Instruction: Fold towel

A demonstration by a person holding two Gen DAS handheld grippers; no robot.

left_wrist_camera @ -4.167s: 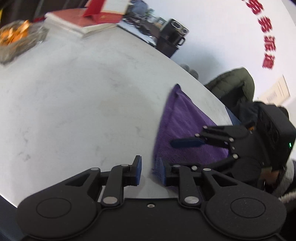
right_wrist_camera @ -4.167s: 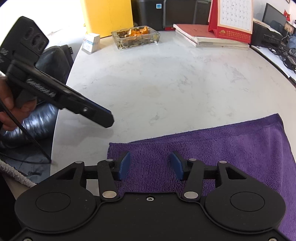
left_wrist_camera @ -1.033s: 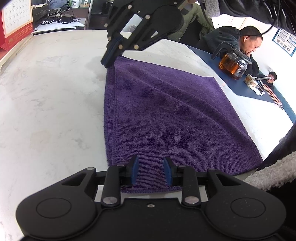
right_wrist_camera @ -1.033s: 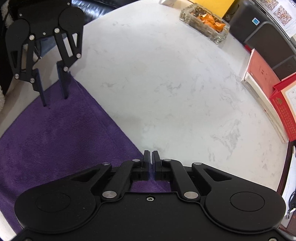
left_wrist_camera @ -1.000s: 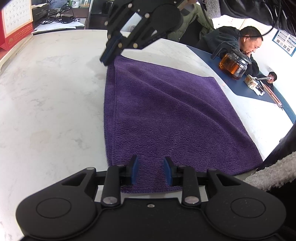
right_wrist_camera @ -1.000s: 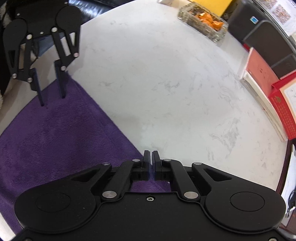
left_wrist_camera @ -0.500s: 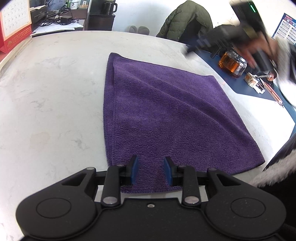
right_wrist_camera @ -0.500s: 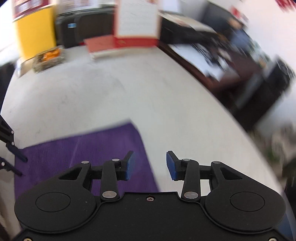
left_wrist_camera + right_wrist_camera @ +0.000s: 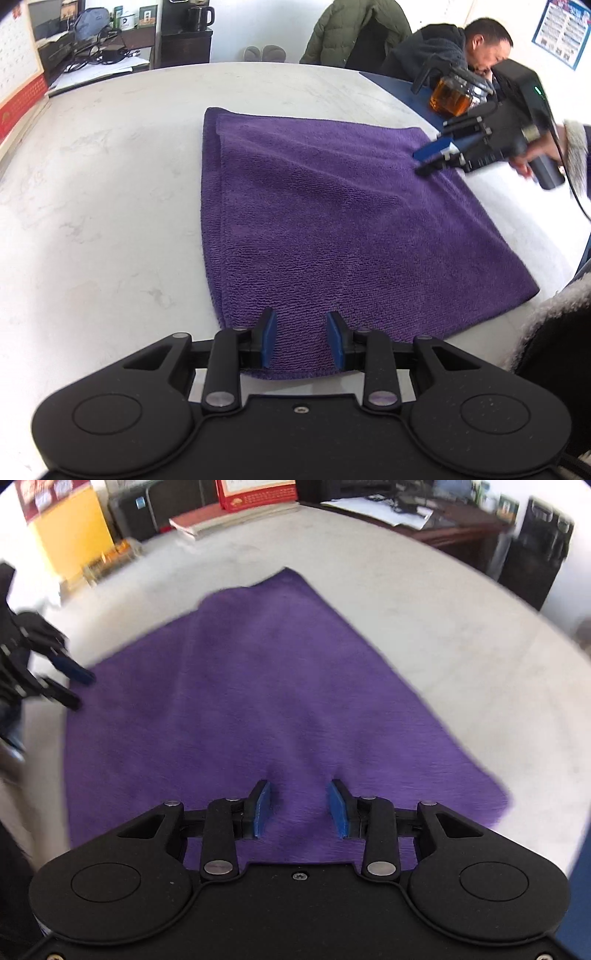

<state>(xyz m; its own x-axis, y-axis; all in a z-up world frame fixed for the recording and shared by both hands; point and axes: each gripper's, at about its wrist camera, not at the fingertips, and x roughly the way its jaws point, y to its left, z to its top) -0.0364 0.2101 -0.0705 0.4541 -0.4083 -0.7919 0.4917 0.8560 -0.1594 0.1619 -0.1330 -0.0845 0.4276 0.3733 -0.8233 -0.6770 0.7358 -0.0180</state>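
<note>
A purple towel [image 9: 332,221] lies flat on the white marble table [image 9: 92,221], folded once, with a doubled edge along its left side. My left gripper [image 9: 301,341] is open over the towel's near edge, close to the near left corner. My right gripper [image 9: 430,160] shows in the left wrist view at the towel's far right edge, open. In the right wrist view the right gripper [image 9: 299,808] is open just above the towel [image 9: 258,701], and the left gripper [image 9: 70,686] shows at the towel's left edge. That view is blurred.
A glass teapot of amber tea [image 9: 452,98] stands on a blue mat past the towel's far right corner. A seated man [image 9: 480,40] is behind it. A red calendar and books [image 9: 240,506] and a glass ashtray [image 9: 110,557] sit across the table.
My right gripper let go of the towel's far left corner, opened, and swung to the towel's far right edge. My left gripper has stayed open at the near edge.
</note>
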